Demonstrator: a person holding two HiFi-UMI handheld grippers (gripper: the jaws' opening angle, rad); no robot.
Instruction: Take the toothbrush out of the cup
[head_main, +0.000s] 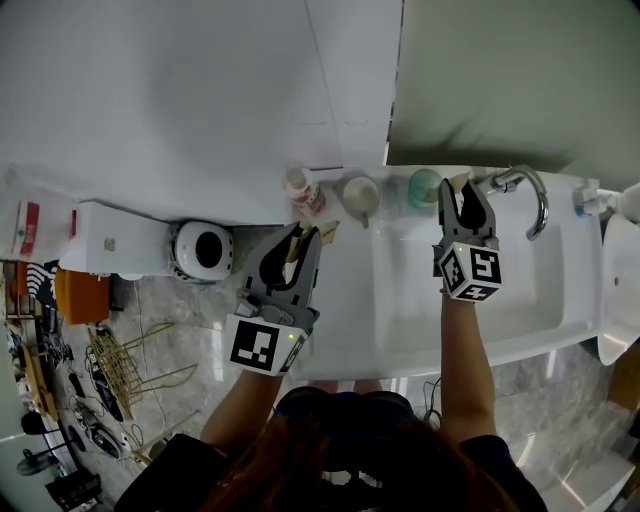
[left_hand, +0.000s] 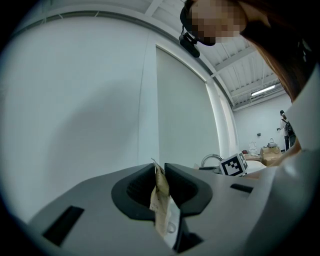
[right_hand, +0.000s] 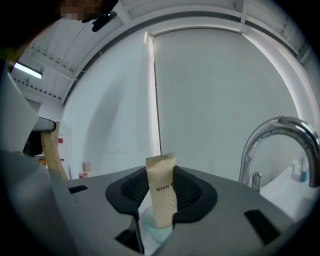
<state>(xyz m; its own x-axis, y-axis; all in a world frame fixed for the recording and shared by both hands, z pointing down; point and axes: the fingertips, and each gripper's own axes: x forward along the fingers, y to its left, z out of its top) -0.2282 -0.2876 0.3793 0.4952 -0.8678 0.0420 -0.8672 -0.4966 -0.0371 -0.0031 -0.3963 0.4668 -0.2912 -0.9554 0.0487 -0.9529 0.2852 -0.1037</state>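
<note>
Between the jaws of the right gripper (right_hand: 161, 172), a wrapped toothbrush (right_hand: 162, 192) is standing in the teal cup (right_hand: 150, 225), pads pressing its edges; the left gripper (left_hand: 159, 170) is clamping another packet (left_hand: 161, 200).

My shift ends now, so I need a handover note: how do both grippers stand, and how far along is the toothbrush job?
Left gripper: shut on a beige packet, held away from the cups.
Right gripper: jaws on either side of a second packet, which stands in the teal cup; whether they press on it is unclear.
Done: second packet reached, not yet out.
Left to do: clamp it, lift it clear.
</note>
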